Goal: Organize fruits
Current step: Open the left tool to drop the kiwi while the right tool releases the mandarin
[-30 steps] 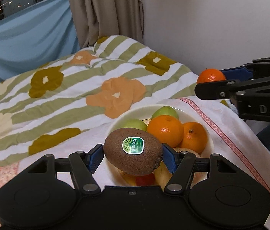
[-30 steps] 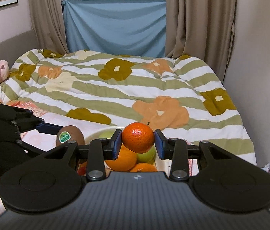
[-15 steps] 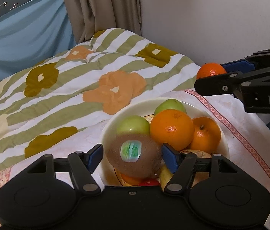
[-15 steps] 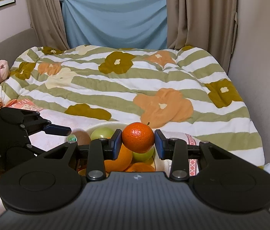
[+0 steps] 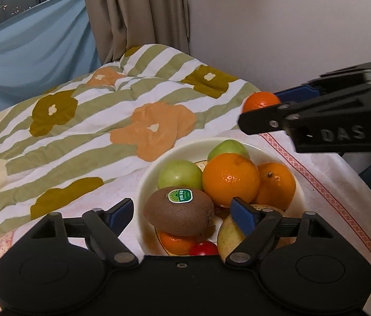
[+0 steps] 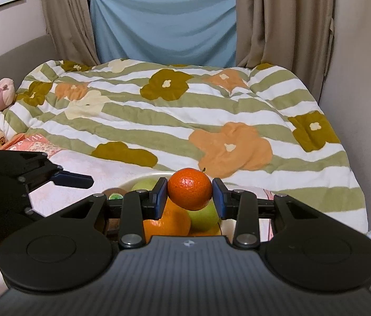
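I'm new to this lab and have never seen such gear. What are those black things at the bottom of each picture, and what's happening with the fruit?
Each picture comes from a camera on a hand-held two-finger tool, looking forward along its jaws; a person holds one in each hand. The left gripper is opening: the kiwi lies between its jaws, untouched, on other fruit in the cream bowl. The bowl, which stands on a white cloth by a flowered quilt, also holds oranges and green apples. The right gripper is shut on a small mandarin above the bowl.
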A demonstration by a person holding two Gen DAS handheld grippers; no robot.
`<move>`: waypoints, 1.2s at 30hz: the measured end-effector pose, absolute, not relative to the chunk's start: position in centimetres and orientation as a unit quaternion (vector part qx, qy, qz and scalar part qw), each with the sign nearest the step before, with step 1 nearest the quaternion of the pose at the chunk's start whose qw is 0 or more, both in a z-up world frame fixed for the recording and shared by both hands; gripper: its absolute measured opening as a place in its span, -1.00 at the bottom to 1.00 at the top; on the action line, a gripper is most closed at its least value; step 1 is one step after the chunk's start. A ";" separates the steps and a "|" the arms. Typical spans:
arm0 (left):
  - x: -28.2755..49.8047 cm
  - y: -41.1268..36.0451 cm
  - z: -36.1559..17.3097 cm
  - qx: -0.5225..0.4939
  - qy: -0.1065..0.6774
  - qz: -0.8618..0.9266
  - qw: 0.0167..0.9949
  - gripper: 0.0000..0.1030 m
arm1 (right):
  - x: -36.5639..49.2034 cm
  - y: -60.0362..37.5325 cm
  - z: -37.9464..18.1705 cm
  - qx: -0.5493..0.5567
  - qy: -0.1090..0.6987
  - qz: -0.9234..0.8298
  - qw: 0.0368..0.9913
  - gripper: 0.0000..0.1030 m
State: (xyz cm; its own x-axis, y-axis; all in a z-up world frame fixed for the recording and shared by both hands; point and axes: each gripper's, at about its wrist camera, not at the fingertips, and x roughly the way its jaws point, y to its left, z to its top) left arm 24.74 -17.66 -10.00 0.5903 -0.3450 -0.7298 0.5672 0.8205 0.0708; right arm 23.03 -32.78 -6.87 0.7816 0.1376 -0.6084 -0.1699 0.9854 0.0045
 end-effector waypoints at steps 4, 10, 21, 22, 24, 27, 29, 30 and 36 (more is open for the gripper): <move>24.4 -17.1 -9.4 0.146 0.367 -0.255 0.882 0.64 | 24.5 -32.2 -6.9 -0.027 0.322 0.089 0.942 0.00; 24.1 -16.1 -9.1 0.145 0.367 -0.242 0.886 0.65 | 27.3 -31.6 -8.3 -0.027 0.336 0.098 0.936 0.00; 24.0 -14.4 -9.4 0.130 0.378 -0.211 0.892 0.65 | 28.5 -31.3 -10.8 -0.024 0.345 0.095 0.933 0.12; 24.0 -14.4 -9.4 0.128 0.379 -0.209 0.892 0.65 | 28.5 -31.3 -11.0 -0.023 0.346 0.094 0.933 0.12; 23.8 -14.3 -9.5 0.127 0.381 -0.206 0.892 0.65 | 28.4 -31.5 -11.1 -0.019 0.347 0.095 0.933 0.12; 23.5 -14.2 -9.6 0.129 0.382 -0.202 0.892 0.65 | 28.3 -31.7 -11.2 -0.018 0.347 0.095 0.933 0.12; 23.3 -14.2 -9.6 0.130 0.383 -0.199 0.893 0.65 | 28.0 -31.9 -11.1 -0.016 0.346 0.096 0.933 0.13; 23.1 -14.2 -9.5 0.130 0.382 -0.196 0.894 0.65 | 27.9 -31.9 -11.0 -0.014 0.346 0.096 0.933 0.13; 21.5 -13.9 -7.8 0.130 0.368 -0.171 0.905 0.65 | 25.9 -32.2 -8.8 -0.015 0.331 0.105 0.938 0.14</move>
